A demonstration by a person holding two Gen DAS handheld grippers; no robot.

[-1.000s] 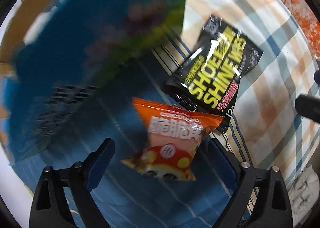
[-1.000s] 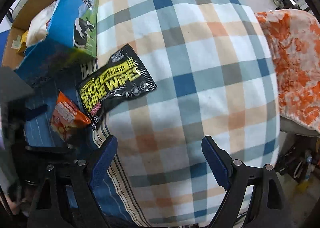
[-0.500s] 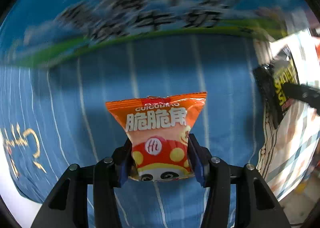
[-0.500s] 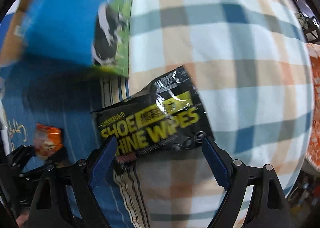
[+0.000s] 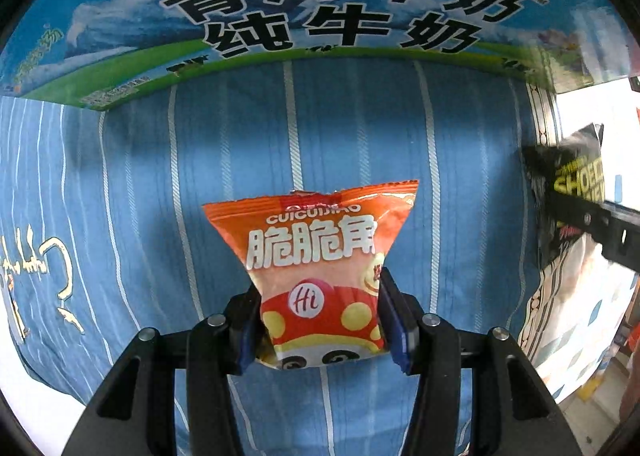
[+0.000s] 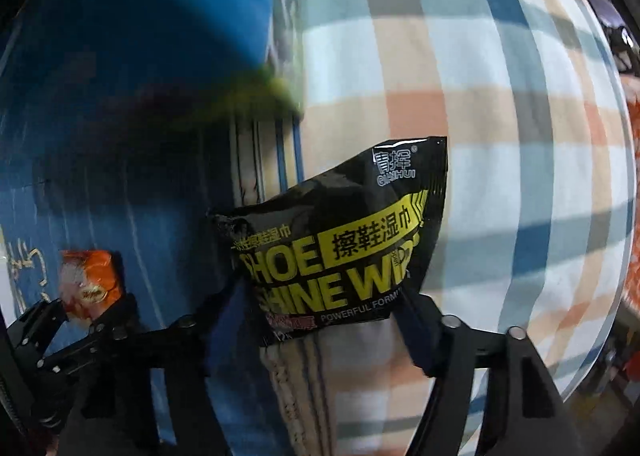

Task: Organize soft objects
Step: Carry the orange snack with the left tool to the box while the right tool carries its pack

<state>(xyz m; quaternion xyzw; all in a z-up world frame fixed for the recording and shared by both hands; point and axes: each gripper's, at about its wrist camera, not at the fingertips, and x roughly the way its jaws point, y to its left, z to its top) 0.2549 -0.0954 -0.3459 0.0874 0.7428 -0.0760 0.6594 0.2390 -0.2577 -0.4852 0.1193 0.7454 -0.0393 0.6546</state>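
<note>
My left gripper (image 5: 320, 320) is shut on an orange snack packet (image 5: 316, 256) and holds it above the blue striped cloth (image 5: 160, 176). My right gripper (image 6: 324, 304) is shut on a black "Shoe Shine Wipes" pack (image 6: 340, 240), which is crumpled and lifted off the plaid blanket (image 6: 500, 136). In the right wrist view the left gripper (image 6: 80, 320) with the orange packet (image 6: 90, 282) shows at the lower left. In the left wrist view the right gripper arm (image 5: 592, 224) and the wipes pack (image 5: 572, 176) show at the right edge.
A blue milk carton box (image 5: 320, 16) with large Chinese lettering stands just beyond the snack packet; it also shows blurred in the right wrist view (image 6: 160, 36). An orange patterned cloth (image 6: 632, 196) lies at the far right edge.
The left gripper closed on the orange packet and lifted it toward the milk box. The right gripper moved onto the wipes pack, closed on it and raised it.
</note>
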